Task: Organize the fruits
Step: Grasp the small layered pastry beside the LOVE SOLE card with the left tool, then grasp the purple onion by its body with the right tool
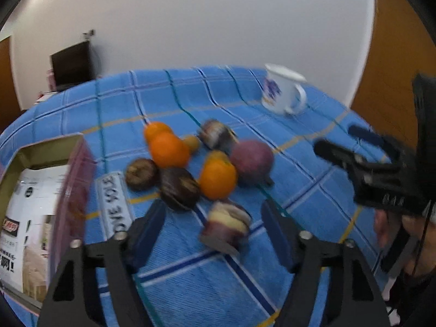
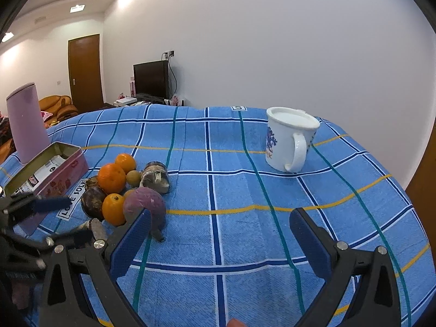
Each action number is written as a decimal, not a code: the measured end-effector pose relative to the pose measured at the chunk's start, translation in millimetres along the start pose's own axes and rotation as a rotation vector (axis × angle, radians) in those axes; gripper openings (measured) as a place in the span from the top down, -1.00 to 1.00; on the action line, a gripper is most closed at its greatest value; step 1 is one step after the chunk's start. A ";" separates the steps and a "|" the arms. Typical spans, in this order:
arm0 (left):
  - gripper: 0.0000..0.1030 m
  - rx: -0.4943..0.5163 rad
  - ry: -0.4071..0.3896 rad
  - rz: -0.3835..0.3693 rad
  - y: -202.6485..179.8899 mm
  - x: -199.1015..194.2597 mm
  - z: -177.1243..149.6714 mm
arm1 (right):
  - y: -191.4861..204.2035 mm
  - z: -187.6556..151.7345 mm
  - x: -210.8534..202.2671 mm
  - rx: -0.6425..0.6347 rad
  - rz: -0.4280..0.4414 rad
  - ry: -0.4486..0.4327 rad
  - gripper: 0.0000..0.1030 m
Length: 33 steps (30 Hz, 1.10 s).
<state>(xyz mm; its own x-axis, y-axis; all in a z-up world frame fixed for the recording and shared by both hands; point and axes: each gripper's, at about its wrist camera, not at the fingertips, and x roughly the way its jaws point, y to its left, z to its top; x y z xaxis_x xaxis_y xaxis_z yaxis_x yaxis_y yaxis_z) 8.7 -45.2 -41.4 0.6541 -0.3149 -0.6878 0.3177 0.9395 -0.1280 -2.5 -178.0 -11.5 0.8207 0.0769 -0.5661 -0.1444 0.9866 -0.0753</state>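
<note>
a: blue checked cloth (image 2: 245, 245) fills your frame; where's the fruit?
b: fruit pile (image 2: 128, 190) sits centre-left. your left gripper (image 1: 215, 229) straddles a cut fruit (image 1: 226, 226) without pressing it; your right gripper (image 2: 220, 234) gapes, holding nothing.

Left tongs (image 1: 214, 229) pointing steeply down, jaws standing apart, pads touching nothing. Right tongs (image 2: 220, 234) tilting down, jaws gaping wide, gripping nothing.
</note>
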 end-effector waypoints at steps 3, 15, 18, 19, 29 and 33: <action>0.07 0.039 0.037 -0.006 -7.3 6.3 -2.4 | 1.6 0.1 -0.2 0.000 0.009 -0.001 -0.98; 0.22 0.023 -0.055 0.029 3.3 -10.8 -0.8 | 19.4 19.4 20.0 0.040 0.110 0.025 -0.94; 0.22 0.011 -0.126 0.129 12.8 -22.9 0.6 | 28.5 24.8 32.3 0.055 0.164 0.064 -0.69; 0.22 0.005 -0.138 0.151 15.3 -24.4 1.1 | 32.6 25.6 37.8 0.052 0.177 0.084 -0.63; 0.22 -0.040 -0.173 0.309 32.7 -22.9 2.0 | 49.5 14.4 70.2 0.068 0.245 0.211 -0.36; 0.22 -0.057 -0.171 0.302 37.5 -23.0 1.7 | 46.8 15.8 77.0 0.086 0.262 0.225 -0.35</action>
<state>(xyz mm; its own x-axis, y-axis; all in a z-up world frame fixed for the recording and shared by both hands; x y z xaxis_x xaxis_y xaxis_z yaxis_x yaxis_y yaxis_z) 6.8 -2.9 -29.2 0.8196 -0.0352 -0.5719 0.0566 0.9982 0.0198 62.6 -123.6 -45.6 0.6181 0.3046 -0.7247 -0.2790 0.9469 0.1599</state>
